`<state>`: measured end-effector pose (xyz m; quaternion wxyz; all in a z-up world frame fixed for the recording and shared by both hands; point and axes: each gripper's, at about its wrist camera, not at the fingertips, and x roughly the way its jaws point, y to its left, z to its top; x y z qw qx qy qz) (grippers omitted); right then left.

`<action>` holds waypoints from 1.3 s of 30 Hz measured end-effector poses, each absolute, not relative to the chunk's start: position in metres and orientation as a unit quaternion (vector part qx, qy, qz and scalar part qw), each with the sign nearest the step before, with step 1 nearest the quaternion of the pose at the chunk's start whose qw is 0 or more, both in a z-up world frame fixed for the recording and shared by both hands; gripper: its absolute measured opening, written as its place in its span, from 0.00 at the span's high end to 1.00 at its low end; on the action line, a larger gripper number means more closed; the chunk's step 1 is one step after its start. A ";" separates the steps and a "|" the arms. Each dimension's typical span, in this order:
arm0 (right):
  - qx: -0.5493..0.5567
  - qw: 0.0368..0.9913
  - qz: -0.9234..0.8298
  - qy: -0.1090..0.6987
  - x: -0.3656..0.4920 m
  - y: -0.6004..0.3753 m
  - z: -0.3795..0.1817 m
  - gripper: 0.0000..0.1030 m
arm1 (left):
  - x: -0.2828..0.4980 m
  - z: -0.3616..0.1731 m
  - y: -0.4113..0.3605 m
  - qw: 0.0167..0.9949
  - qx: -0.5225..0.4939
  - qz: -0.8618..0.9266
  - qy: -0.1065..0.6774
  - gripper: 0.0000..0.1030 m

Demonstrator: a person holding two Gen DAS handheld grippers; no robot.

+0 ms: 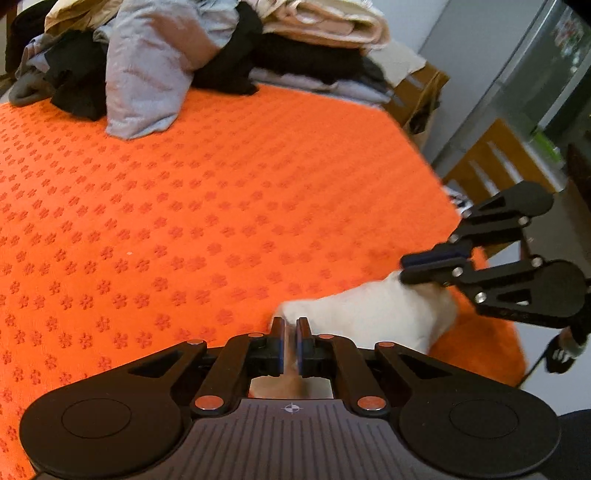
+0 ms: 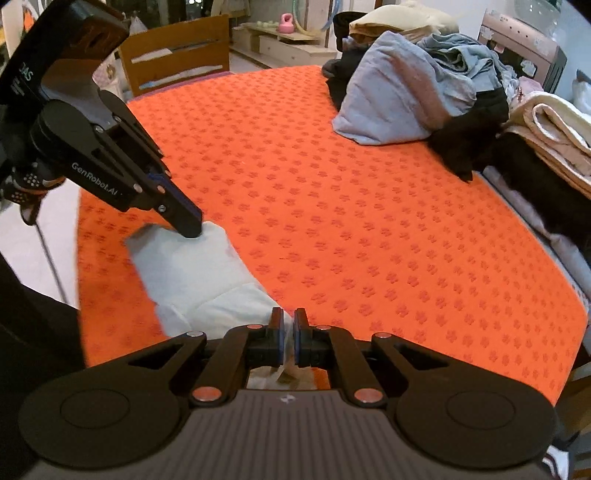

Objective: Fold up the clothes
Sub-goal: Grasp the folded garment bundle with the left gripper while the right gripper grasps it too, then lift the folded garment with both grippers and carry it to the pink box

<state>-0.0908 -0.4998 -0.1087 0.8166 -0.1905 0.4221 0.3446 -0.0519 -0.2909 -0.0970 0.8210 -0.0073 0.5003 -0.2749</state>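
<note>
This is a home, a lived-in room. A surface under an orange cloth (image 2: 369, 221) with a flower pattern carries a heap of unsorted clothes (image 2: 413, 96) and folded blankets (image 2: 554, 133) at its far side. A wooden chair (image 2: 177, 51) stands at the far edge, and behind it runs a low cabinet (image 2: 288, 40) with a pink kettlebell (image 2: 285, 23) on top. The left view shows a cardboard box (image 1: 417, 92) and what looks like a grey fridge (image 1: 535, 74) against the wall.
</note>
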 end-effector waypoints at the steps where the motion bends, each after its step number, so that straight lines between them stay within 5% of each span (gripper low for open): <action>1: -0.195 0.817 0.342 0.422 -0.090 -0.499 -0.112 0.92 | -0.054 -0.096 -0.292 0.822 -0.009 -0.274 0.499 0.89; 9: -0.182 0.852 0.313 0.378 -0.113 -0.497 -0.086 0.75 | -0.068 -0.089 -0.297 0.830 -0.025 -0.267 0.489 0.61; 21: -0.154 0.856 0.293 0.397 -0.121 -0.479 -0.115 0.72 | -0.084 -0.097 -0.296 0.849 -0.041 -0.237 0.470 0.54; 26: -0.089 0.872 0.269 0.398 -0.128 -0.503 -0.098 0.37 | -0.095 -0.095 -0.274 0.853 -0.073 -0.211 0.473 0.44; 28: -0.045 0.875 0.252 0.411 -0.131 -0.516 -0.097 0.33 | -0.097 -0.098 -0.268 0.847 -0.102 -0.201 0.481 0.44; 39: 0.150 0.850 0.197 0.464 -0.138 -0.548 -0.137 0.33 | -0.096 -0.124 -0.257 0.820 -0.205 -0.187 0.500 0.43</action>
